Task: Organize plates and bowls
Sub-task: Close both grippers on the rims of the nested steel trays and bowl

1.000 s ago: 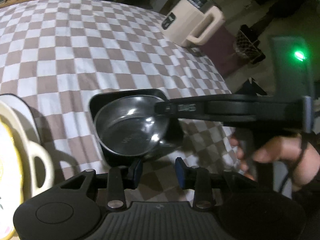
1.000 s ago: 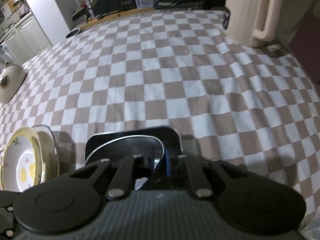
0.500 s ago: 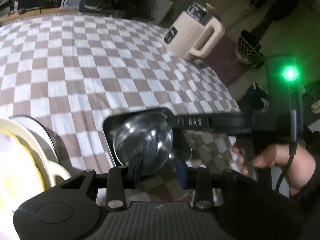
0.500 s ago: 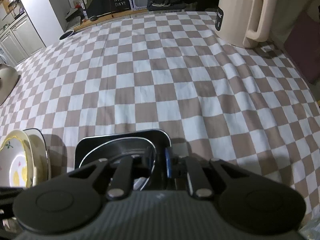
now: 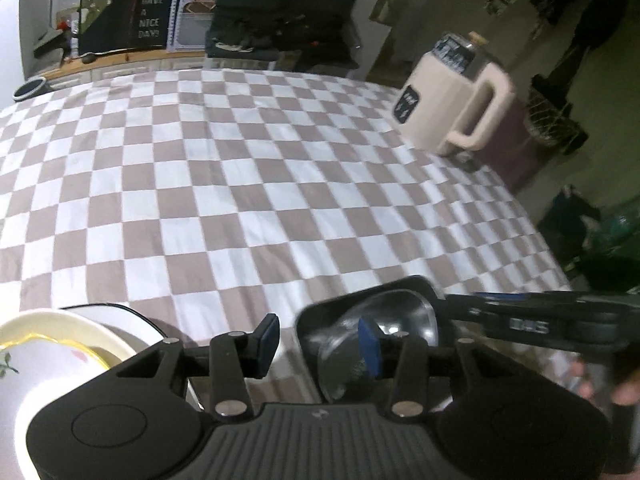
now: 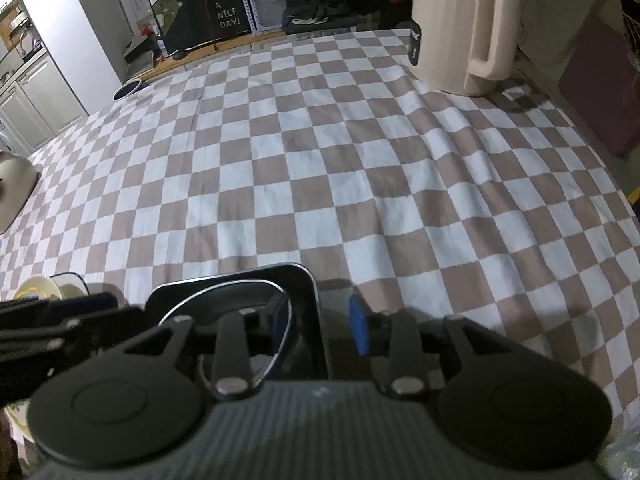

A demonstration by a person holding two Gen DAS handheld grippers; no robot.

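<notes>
A steel bowl (image 5: 384, 332) sits inside a black square dish (image 5: 320, 316) on the checkered cloth. My right gripper (image 6: 320, 324) is open, its jaws straddling the right rims of the steel bowl (image 6: 224, 300) and the black dish (image 6: 308, 280). My left gripper (image 5: 318, 338) is open and empty, its right finger over the dish's left rim. The right gripper's arm (image 5: 536, 320) reaches in from the right. A cream plate stack with a yellow-rimmed flowered plate (image 5: 48, 356) lies at the lower left and also shows in the right wrist view (image 6: 44, 288).
A cream electric kettle (image 5: 452, 92) stands at the far right of the table, also in the right wrist view (image 6: 464, 28). A cream pot lid (image 6: 12, 188) lies at the left edge. The checkered cloth (image 6: 320, 140) stretches ahead. Table edge drops off at right.
My right gripper has opened from shut on the bowl's rim. My left gripper has opened wider and tilted up and left; the bowl now rests in the dish.
</notes>
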